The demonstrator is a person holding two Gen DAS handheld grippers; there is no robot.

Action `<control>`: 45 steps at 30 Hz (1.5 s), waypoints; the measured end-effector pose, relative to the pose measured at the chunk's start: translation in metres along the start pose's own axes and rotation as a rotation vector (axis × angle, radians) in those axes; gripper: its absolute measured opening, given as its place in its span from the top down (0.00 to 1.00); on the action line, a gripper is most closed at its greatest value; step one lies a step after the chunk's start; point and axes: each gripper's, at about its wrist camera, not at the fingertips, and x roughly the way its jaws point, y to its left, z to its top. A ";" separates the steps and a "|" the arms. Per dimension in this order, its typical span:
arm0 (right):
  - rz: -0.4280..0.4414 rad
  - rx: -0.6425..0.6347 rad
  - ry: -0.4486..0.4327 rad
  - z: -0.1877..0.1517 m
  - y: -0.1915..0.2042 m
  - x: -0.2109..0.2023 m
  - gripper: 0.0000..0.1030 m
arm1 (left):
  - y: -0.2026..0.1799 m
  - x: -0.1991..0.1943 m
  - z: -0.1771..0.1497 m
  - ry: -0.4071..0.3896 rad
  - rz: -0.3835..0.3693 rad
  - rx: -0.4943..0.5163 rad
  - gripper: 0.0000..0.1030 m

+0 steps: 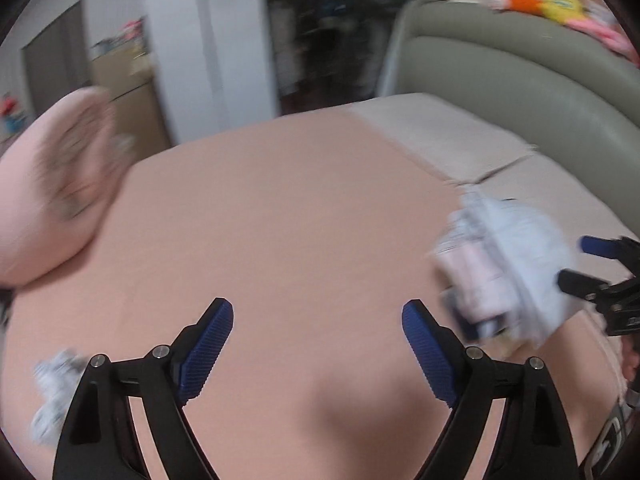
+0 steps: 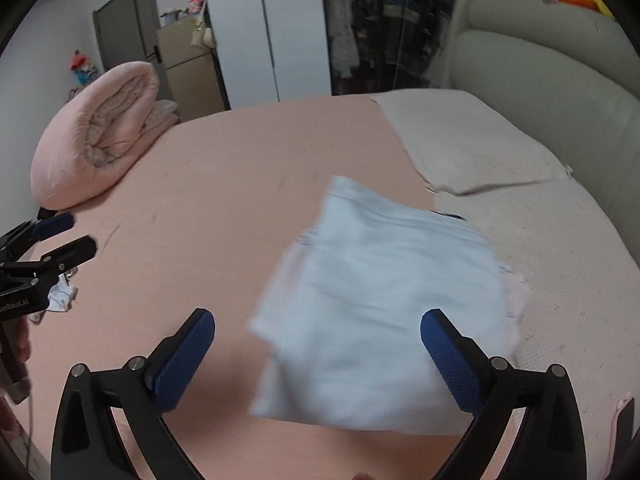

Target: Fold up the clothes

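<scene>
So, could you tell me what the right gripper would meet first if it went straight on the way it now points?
Most likely the folded pale blue garment lying on the pink bedsheet. The right gripper has open jaws and the cloth sits directly ahead between them, though depth is unclear.

A pale blue folded garment [image 2: 380, 300] lies flat on the pink sheet, near the middle right of the bed, its far corner pointing away. A pink garment [image 2: 518, 292] peeks out beneath its right edge. A small crumpled white-and-grey piece [image 2: 60, 294] lies far left.
</scene>
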 end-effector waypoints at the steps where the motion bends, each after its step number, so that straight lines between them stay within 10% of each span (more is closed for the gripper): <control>1: 0.017 -0.001 0.000 0.002 0.014 -0.001 0.00 | 0.015 -0.008 -0.004 -0.004 0.013 -0.035 0.16; 9: 0.091 -0.007 0.011 -0.002 0.088 -0.028 0.00 | 0.077 -0.076 -0.031 -0.048 0.098 -0.195 0.16; 21: 0.148 -0.027 -0.097 -0.074 0.092 -0.209 0.00 | 0.017 -0.257 -0.109 -0.140 0.107 -0.164 0.16; 27: 0.030 -0.044 -0.161 -0.148 0.089 -0.301 0.00 | -0.019 -0.341 -0.174 -0.201 0.069 -0.169 0.16; 37: 0.056 0.007 -0.138 -0.259 0.126 -0.357 0.00 | -0.042 -0.371 -0.259 -0.125 0.132 -0.204 0.16; 45: 0.063 0.014 -0.146 -0.277 0.132 -0.368 0.00 | -0.054 -0.391 -0.266 -0.155 0.154 -0.191 0.16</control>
